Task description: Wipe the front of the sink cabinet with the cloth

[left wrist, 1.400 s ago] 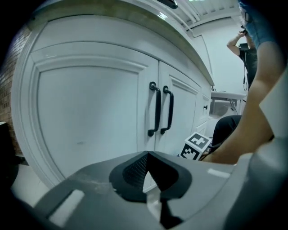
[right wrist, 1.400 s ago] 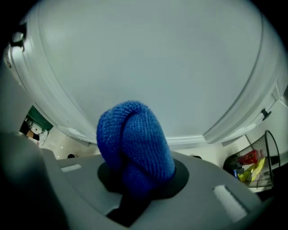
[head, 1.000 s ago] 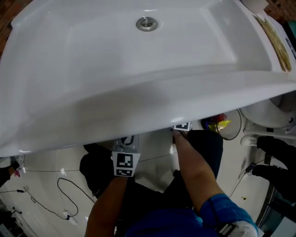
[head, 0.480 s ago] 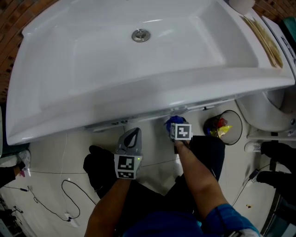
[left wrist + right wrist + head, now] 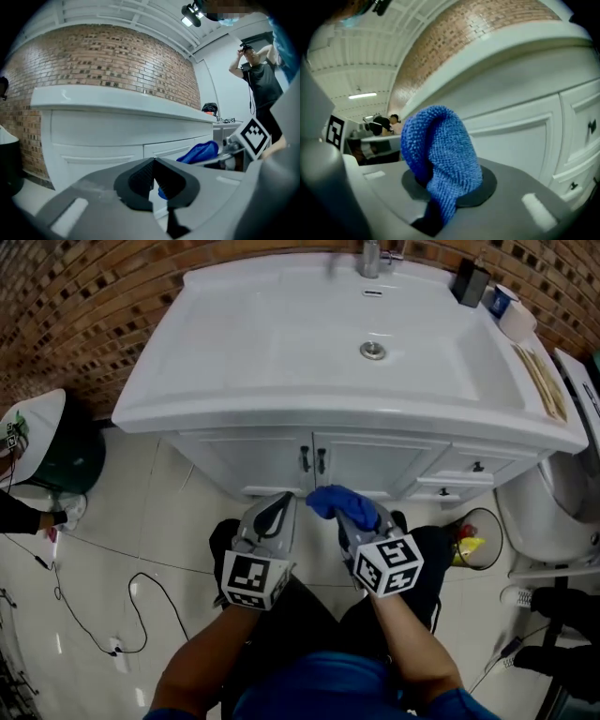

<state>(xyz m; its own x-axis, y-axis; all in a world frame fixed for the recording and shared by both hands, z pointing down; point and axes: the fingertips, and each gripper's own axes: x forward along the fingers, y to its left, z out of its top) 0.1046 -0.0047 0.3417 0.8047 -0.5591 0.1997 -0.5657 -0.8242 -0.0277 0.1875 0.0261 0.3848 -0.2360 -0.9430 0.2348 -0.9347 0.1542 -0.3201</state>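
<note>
Setting: washroom with a brown brick wall [image 5: 84, 306] and a pale glossy floor [image 5: 141, 521].

Cloth [image 5: 440, 154]: blue, knobbly weave, bunched into an upright fold. It is clamped between the jaws of the right gripper [image 5: 349, 514] and sits low before the sink cabinet [image 5: 375, 465], below the two door handles [image 5: 312, 459]. It is near the white panel front, but apparently not touching it; the head view leaves this uncertain.

Left gripper [image 5: 279, 507]: just beside the right one, jaws pressed together on nothing, pointing at the cabinet.

Above: white sink [image 5: 281, 343] with drain [image 5: 373, 351] and tap [image 5: 372, 257].

Right of the cabinet: small bin [image 5: 472, 538].

Floor, left: loose black cable [image 5: 141, 610].
</note>
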